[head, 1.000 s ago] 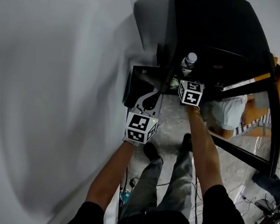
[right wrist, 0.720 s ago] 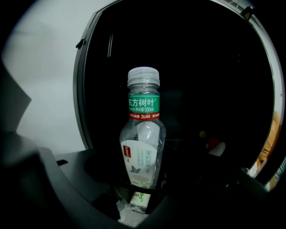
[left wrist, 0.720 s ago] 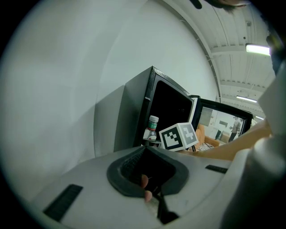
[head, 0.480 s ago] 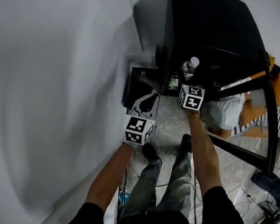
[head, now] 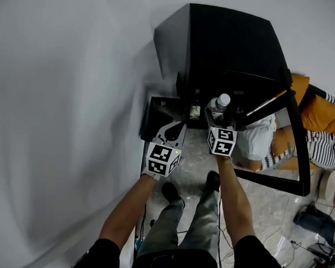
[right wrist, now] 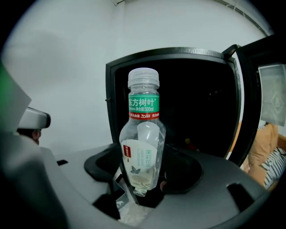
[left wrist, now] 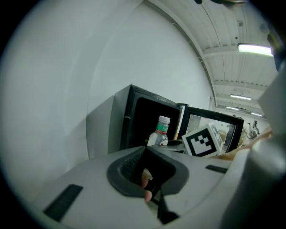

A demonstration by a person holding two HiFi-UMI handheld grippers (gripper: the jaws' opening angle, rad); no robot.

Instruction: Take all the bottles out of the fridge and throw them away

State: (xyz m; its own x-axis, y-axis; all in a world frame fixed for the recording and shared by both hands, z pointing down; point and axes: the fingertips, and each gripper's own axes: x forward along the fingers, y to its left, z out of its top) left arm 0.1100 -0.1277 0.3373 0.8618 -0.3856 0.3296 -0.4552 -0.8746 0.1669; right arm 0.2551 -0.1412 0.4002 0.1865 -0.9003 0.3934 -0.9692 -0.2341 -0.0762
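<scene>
Clear bottle (right wrist: 142, 143) in right gripper (right wrist: 144, 185), before open fridge (head: 229, 49).
Right fingers clamp the bottle's lower body; left gripper (head: 172, 131) fingers look closed, empty.

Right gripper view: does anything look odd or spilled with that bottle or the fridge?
Nothing stands out. The bottle stands upright in the right gripper, capped and seemingly nearly empty, with no spill visible. The fridge door hangs open, as the job needs.
</scene>
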